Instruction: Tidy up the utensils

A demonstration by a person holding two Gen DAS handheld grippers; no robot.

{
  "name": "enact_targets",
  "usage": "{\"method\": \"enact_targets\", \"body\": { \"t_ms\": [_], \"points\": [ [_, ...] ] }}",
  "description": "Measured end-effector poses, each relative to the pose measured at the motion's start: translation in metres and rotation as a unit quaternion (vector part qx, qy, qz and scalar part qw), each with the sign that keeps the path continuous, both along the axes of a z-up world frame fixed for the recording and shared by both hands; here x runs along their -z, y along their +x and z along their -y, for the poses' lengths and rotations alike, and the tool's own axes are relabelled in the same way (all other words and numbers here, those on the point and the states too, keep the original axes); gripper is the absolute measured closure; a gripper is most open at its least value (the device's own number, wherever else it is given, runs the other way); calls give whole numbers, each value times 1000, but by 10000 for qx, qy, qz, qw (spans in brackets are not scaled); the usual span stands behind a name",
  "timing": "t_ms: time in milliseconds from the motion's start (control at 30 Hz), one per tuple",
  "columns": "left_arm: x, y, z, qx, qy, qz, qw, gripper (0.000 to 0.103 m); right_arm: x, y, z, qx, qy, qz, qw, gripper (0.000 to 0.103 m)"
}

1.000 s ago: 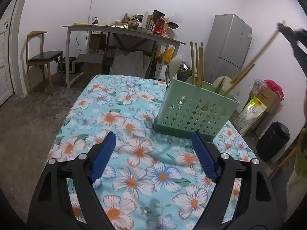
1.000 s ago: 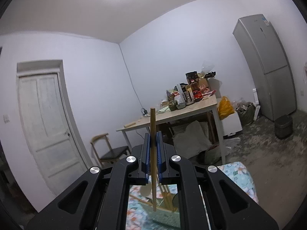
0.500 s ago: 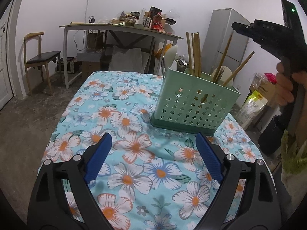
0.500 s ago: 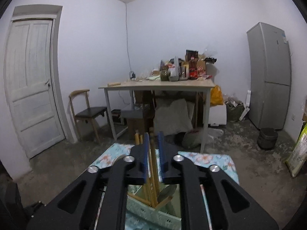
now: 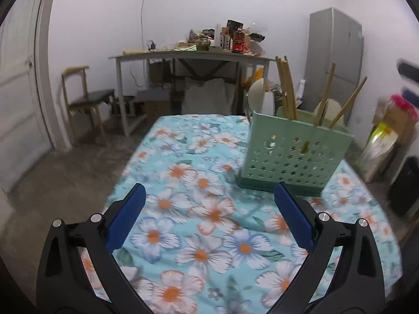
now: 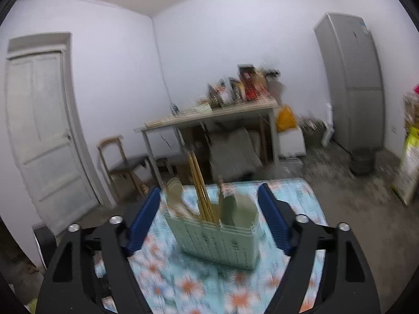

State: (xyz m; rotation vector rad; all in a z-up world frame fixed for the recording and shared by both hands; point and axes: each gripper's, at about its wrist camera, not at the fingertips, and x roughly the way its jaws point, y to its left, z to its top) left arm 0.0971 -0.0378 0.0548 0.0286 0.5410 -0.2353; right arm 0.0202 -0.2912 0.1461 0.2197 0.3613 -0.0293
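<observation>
The green utensil basket [image 5: 293, 154] stands on the flowery tablecloth [image 5: 199, 209], with chopsticks [image 5: 286, 89] and spoons [image 6: 175, 196] sticking up inside. The right gripper [image 6: 209, 217] has just been opening, with nothing between its jaws. The left gripper [image 5: 209, 214] has been opening too and holds nothing.

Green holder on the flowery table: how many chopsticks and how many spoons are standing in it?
Chopsticks: 5
Spoons: 3
Total: 8 utensils in the green holder
</observation>
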Motion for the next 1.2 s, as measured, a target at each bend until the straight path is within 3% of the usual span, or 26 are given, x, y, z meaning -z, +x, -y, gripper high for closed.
{"method": "enact_targets", "body": {
  "t_ms": [133,233,400,567,800,1200],
  "points": [
    [-6,-2,11,-247,572,108,9980,8,44,1,-7,531,-64,-871,9948,14],
    [-12,-5,14,-395,741,177,9963,8,61,2,-15,897,-414,-1131,9887,10],
    [-28,-4,10,-799,622,213,9946,8,67,-1,-26,1273,-911,-1219,9801,6],
    [-37,3,14,-825,651,40,9945,8,67,-2,-26,1491,-1118,-1270,9742,6],
    [-35,10,24,-773,883,-134,9930,8,71,0,-22,1536,-1140,-1329,9725,6],
    [-37,14,21,-875,830,-245,9924,8,71,6,-17,1633,-1023,-1377,9716,6]
  ]
}}
